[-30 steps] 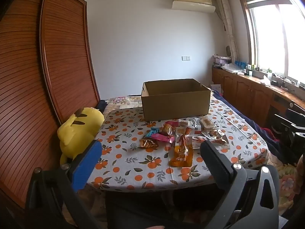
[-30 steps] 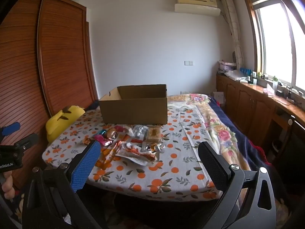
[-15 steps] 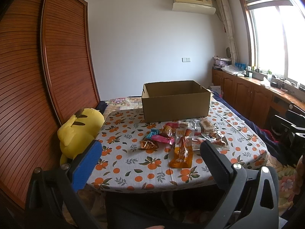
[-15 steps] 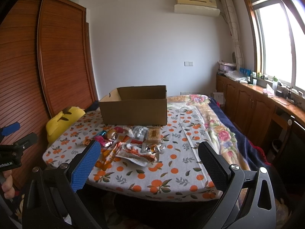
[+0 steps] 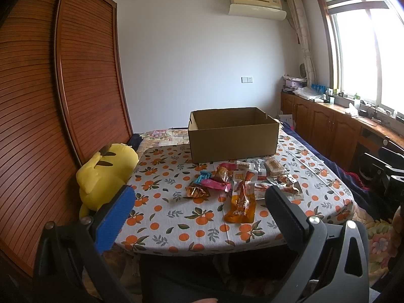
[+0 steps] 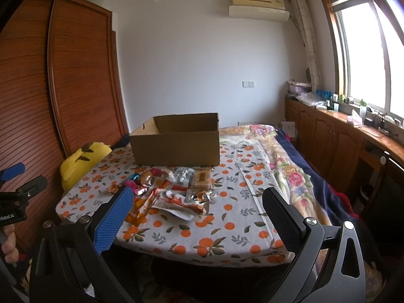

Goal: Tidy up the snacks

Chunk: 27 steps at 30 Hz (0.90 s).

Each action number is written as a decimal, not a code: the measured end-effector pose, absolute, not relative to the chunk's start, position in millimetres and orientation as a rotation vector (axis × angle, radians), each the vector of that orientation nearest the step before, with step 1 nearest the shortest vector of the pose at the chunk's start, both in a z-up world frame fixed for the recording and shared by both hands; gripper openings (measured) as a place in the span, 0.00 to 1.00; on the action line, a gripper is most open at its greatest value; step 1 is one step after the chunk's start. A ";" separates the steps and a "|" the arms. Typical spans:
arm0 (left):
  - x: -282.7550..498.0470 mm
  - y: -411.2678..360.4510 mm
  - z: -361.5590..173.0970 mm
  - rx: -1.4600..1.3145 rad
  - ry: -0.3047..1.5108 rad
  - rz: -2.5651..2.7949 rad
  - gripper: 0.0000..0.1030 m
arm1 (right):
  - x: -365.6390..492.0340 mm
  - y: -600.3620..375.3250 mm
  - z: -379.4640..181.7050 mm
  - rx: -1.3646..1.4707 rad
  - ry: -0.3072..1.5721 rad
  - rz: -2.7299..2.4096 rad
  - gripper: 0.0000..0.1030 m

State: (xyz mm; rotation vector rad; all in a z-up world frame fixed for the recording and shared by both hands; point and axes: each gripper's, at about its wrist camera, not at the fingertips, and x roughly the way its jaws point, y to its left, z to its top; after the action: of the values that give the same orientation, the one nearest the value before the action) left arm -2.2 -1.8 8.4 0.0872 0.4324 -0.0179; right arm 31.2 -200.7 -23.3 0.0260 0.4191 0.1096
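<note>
Both of your grippers hang short of the table's near edge with jaws spread wide and nothing between them, so no pick has begun. Your left gripper (image 5: 197,217) faces the near-left corner, beside the yellow plush toy (image 5: 106,171) leaning off the left edge. The snacks (image 5: 242,181) lie scattered mid-table on the orange-print cloth (image 5: 171,217), the long orange pouch (image 5: 241,202) nearest you, probably the easiest first grab. Behind them, at the far edge, the open cardboard box (image 5: 233,136) waits as the likely container. Your right gripper (image 6: 197,217) looks at the same pile from the near-right side.
</note>
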 end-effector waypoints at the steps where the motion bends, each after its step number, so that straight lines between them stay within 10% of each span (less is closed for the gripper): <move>1: -2.4 -2.1 8.5 0.089 0.432 -0.019 1.00 | 31.3 -201.2 -21.9 0.026 0.420 0.110 1.00; 27: -3.0 -0.9 8.1 0.086 0.430 -0.019 1.00 | 30.5 -203.1 -20.3 0.029 0.420 0.109 1.00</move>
State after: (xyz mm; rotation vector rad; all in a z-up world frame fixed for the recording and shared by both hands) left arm -3.0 -0.9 8.1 0.0861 0.4304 -0.0189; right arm 30.5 -203.1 -20.3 0.0293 0.4202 0.1092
